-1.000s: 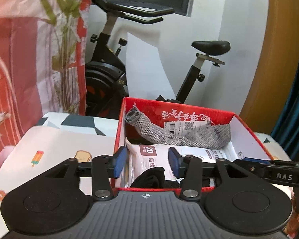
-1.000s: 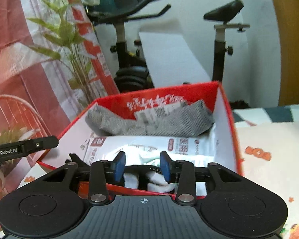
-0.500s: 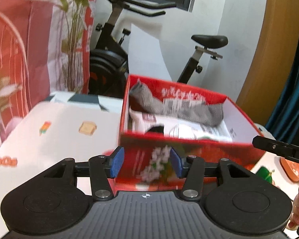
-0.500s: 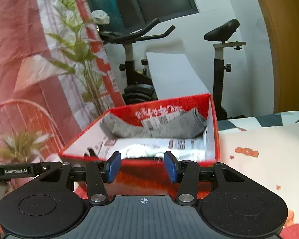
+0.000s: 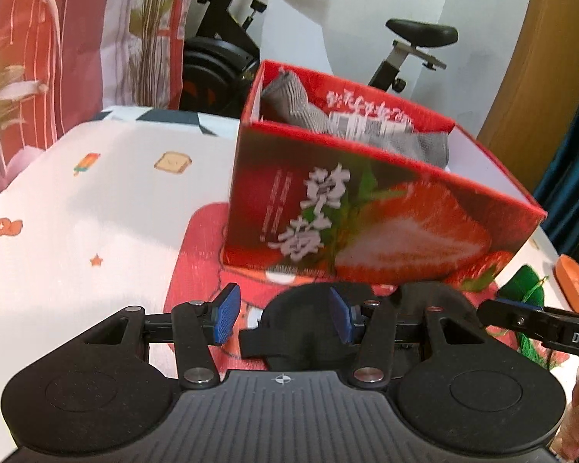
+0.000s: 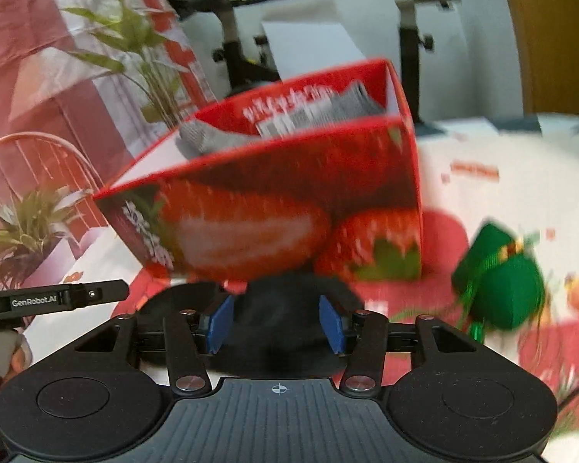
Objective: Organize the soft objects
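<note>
The tabletop point(image 5: 77, 208), under a white cloth printed with cartoon motifs and a large red patch, carries everything. On it, toward the far edge, stands the red strawberry box point(image 5: 366, 216), open-topped, with a grey sock point(image 5: 301, 104) draped along its far inner wall over what looks like white packaging. Right of the box, near the right edge, lies a green pouch point(image 6: 501, 281) with ribbon, and an orange object point(image 5: 573, 281) is cut off at the frame.

In front of the box, close to the near edge, a black soft item point(image 6: 285, 332) lies between the two tools. The right gripper point(image 6: 276, 328) has its jaws fairly wide, a pad on either side of the dark cloth; whether they press it I cannot tell. The left gripper point(image 5: 281, 318) stands open, its right pad at the black item point(image 5: 301, 324), its left pad clear of it.

The black piece looks like knit fabric: light, limp, not fragile, likely to sag and trail when lifted. A pinch through a bunched fold near its middle should hold better than an edge.

The right view is blurred, so the item's outline and kind are uncertain. Its near part is hidden behind the tool bodies, and the box's lower contents are hidden by its front wall.
</note>
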### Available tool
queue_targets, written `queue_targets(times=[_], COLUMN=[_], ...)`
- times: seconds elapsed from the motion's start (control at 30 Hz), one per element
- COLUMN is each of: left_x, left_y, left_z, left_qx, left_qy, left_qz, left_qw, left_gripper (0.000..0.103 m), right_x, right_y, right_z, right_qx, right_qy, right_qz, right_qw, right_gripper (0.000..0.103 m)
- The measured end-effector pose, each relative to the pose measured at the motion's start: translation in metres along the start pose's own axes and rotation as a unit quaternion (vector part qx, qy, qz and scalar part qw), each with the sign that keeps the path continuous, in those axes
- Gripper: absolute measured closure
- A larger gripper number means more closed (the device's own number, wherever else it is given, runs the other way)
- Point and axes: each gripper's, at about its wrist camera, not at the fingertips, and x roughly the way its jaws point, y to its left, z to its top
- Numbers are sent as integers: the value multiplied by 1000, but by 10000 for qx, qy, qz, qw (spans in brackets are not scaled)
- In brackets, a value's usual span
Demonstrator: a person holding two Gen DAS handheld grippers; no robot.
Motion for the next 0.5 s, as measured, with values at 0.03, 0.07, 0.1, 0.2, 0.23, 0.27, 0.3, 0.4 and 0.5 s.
queue_targets(times=[0.03, 0.07, 0.1, 0.2, 0.23, 0.27, 0.3, 0.4, 0.5], left_x=[1, 3, 4, 6, 7, 7, 8, 11, 13], left_y=[1, 3, 4, 6, 6, 6, 5, 5, 4], left_z=[-1, -2, -3, -7, -8, -9, -9, -11, -14], left_qx=[0, -26, -65, -110, -118, -120, -117, -119, -140], left_qy=[41, 67, 97, 155, 164, 173, 187, 236, 276], left_qz=[13, 5, -9, 4, -1, -7, -10, -15, -18], left_qw=[10000, 10000, 9999, 9998, 9998, 9998, 9998, 9996, 9995], left_gripper=[50, 50, 50, 50, 50, 50, 50, 50, 50], right_x=[1, 1, 1, 2, 1, 1, 0, 0, 5], right_y=[-1, -3, -3, -7, -9, -12, -16, -25, -30], right_z=[-4, -8, -11, -19, -21, -22, -24, -26, -28], right_qx=[117, 204, 262, 386, 505, 642, 762, 951, 1064], right_qy=[83, 142, 207, 381, 419, 443, 440, 460, 490], right_qz=[1, 15, 20, -156, -258, -281, -302, -485, -479], right_qw=[9999, 9997, 9994, 9984, 9975, 9966, 9957, 9932, 9920], right_gripper=[55, 55, 55, 54, 54, 54, 54, 54, 53])
